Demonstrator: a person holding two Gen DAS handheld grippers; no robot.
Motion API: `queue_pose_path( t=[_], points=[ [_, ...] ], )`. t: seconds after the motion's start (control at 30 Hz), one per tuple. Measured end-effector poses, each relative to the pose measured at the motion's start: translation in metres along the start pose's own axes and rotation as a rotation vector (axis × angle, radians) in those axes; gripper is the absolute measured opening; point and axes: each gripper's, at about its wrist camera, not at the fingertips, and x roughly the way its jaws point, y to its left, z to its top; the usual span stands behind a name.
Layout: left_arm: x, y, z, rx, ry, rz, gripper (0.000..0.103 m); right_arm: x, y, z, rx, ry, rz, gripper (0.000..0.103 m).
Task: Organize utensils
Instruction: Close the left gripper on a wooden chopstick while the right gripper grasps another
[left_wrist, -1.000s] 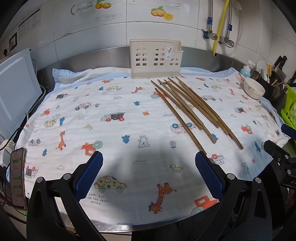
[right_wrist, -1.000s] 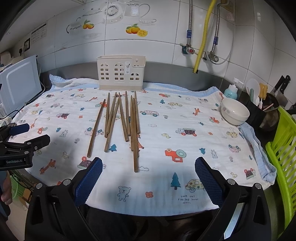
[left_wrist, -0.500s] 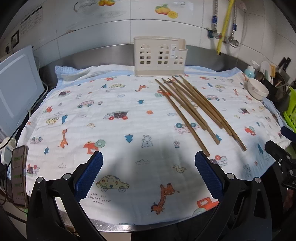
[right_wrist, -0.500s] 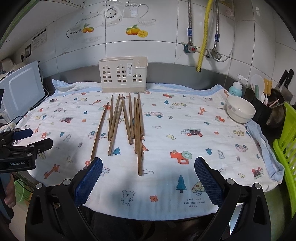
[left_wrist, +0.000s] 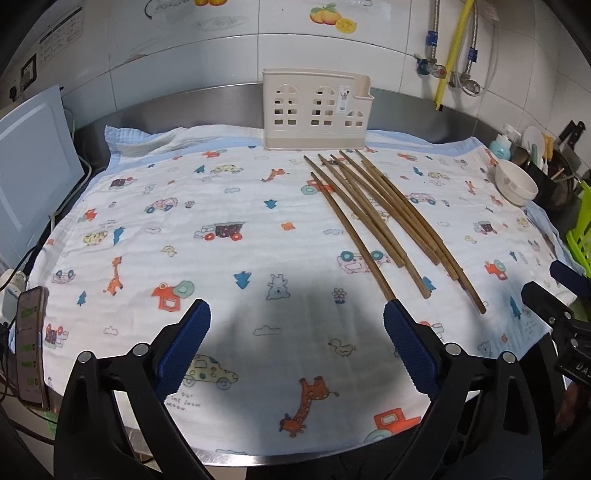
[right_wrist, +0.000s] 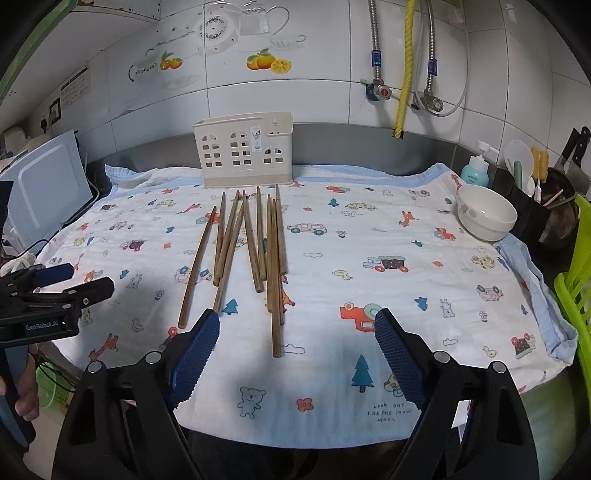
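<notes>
Both grippers hang low over the near edge of the surface, and nothing is between their blue pads. The left gripper (left_wrist: 297, 343) is spread wide and its jaws are closing a little. The right gripper (right_wrist: 295, 347) is wide too, and its jaws are also closing, with only the cloth (right_wrist: 388, 229) under them. Neither one touches anything yet.

Just past the right gripper lie the chopsticks (right_wrist: 255, 251). They are brown sticks in a loose bunch on the cloth, some crossing over each other. Their near ends point at the grippers and their far ends point at the holder. From the left gripper they lie off to the right (left_wrist: 373, 218), and one near end sits right beside its right pad.

The chopsticks look light, thin and stiff. They are smooth, so they may roll or slip. A good place to pinch is probably the thick near end, one stick or a small bunch at a time. The soft cloth may let a stick sink in a bit, so the pads would need to go low.

Behind the chopsticks, touching the back of the cloth, stands the cream holder (right_wrist: 245, 155). It looks empty, so no stick is put away yet.

Far right of the holder sits a white bowl (right_wrist: 485, 214).
</notes>
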Motion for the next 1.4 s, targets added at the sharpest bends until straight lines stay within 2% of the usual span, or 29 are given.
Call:
queue_pose_path(
  t=[0.33, 0.7, 0.87, 0.9, 1.0, 1.03, 1.07, 1.17, 1.4],
  points=[
    [0.013, -0.012, 0.003, 0.003, 0.019, -0.011, 0.083, 0.005, -0.004, -0.003, 0.01, 0.007, 0.019, 0.076],
    [0.032, -0.023, 0.009, -0.012, 0.048, -0.072, 0.082, 0.022, -0.014, -0.007, 0.036, 0.039, 0.049, 0.067],
    [0.042, -0.035, 0.013, 0.007, 0.058, -0.094, 0.082, 0.03, -0.015, -0.009, 0.037, 0.048, 0.06, 0.067],
    [0.044, -0.038, 0.014, 0.012, 0.064, -0.095, 0.081, 0.031, -0.016, -0.01, 0.038, 0.05, 0.062, 0.067],
    [0.053, -0.046, 0.016, 0.027, 0.093, -0.089, 0.067, 0.036, -0.018, -0.011, 0.042, 0.058, 0.073, 0.067],
    [0.056, -0.047, 0.016, 0.026, 0.103, -0.089, 0.054, 0.037, -0.018, -0.011, 0.042, 0.059, 0.074, 0.067],
    [0.061, -0.049, 0.017, 0.028, 0.122, -0.084, 0.046, 0.038, -0.018, -0.011, 0.043, 0.061, 0.077, 0.067],
    [0.069, -0.053, 0.016, 0.028, 0.144, -0.085, 0.04, 0.04, -0.02, -0.011, 0.049, 0.064, 0.083, 0.066],
    [0.074, -0.059, 0.018, 0.027, 0.155, -0.129, 0.039, 0.048, -0.022, -0.011, 0.052, 0.072, 0.098, 0.066]
  ],
)
